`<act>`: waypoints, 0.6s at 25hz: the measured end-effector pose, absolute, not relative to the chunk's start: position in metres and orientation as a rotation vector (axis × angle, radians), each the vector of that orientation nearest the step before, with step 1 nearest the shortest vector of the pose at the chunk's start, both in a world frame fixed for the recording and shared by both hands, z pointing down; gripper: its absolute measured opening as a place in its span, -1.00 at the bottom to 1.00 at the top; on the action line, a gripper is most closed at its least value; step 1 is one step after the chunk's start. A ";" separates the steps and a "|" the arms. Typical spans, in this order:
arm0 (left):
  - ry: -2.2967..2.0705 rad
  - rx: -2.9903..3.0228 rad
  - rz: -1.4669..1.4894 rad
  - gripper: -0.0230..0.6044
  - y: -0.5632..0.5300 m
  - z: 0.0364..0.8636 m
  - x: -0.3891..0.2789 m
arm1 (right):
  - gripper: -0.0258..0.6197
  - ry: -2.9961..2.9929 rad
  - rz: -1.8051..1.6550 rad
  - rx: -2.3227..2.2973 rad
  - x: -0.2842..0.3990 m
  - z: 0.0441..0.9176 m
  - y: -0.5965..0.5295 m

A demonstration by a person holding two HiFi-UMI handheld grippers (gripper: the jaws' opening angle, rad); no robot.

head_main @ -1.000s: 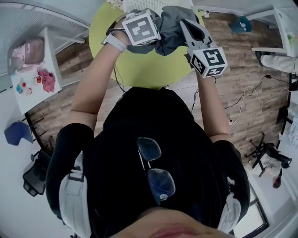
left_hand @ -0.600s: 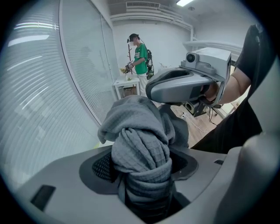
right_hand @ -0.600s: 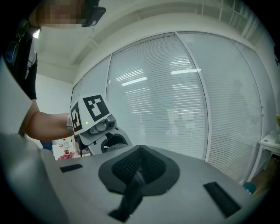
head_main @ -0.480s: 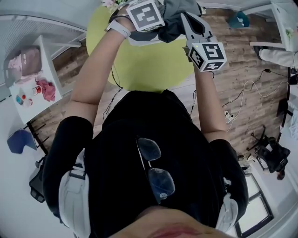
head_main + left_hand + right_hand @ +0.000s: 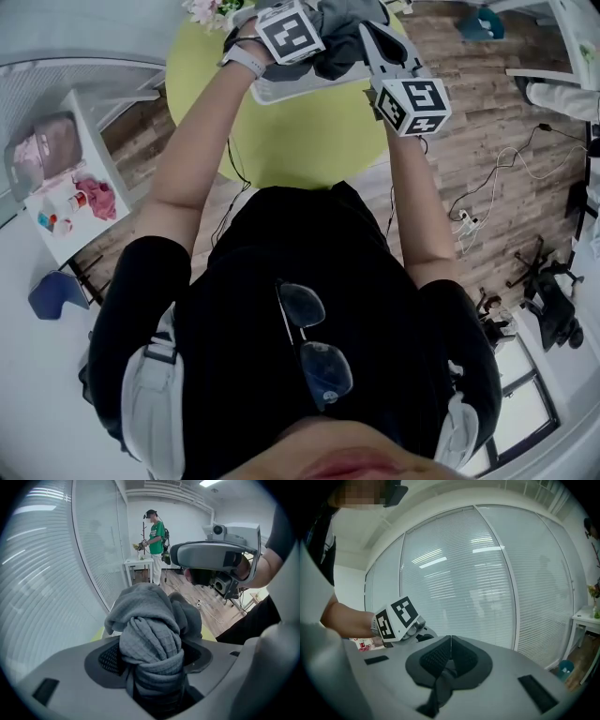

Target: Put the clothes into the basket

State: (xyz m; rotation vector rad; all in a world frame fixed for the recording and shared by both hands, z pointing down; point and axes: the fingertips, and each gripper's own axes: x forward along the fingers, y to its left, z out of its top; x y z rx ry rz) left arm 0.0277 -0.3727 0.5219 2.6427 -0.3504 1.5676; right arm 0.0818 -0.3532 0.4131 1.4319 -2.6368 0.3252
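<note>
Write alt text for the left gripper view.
The left gripper clamps a bunched grey cloth at lower centre. The right gripper is at upper right; a glass wall with blinds fills the left, and a person in green stands far back.

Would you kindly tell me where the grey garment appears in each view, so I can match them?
Head view: grey garment at the top edge, centre-right.
Left gripper view: dead centre, a thick wad clamped by the left gripper.
Right gripper view: only a thin dark strip, probably its edge, in the shut right gripper.
Shared landmark: the left gripper's marker cube, in the head view and right gripper view.
</note>
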 end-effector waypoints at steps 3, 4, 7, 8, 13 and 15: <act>-0.306 2.548 1.565 0.07 -0.366 0.561 0.026 | -0.84 -2.614 0.372 1.431 0.083 0.434 -0.360; -0.298 2.537 1.564 0.07 -0.365 0.571 0.028 | -0.84 -2.607 0.387 1.430 0.084 0.441 -0.360; -0.299 2.540 1.569 0.07 -0.366 0.592 0.037 | -0.84 -2.594 0.424 1.421 0.087 0.456 -0.358; -0.295 2.523 1.575 0.08 -0.363 0.601 0.038 | -0.84 -2.588 0.434 1.419 0.088 0.460 -0.357; -0.245 2.495 1.558 0.09 -0.358 0.638 0.046 | -0.84 -2.566 0.463 1.413 0.096 0.475 -0.357; -0.238 2.526 1.555 0.10 -0.362 0.646 0.048 | -0.84 -2.562 0.475 1.409 0.096 0.481 -0.359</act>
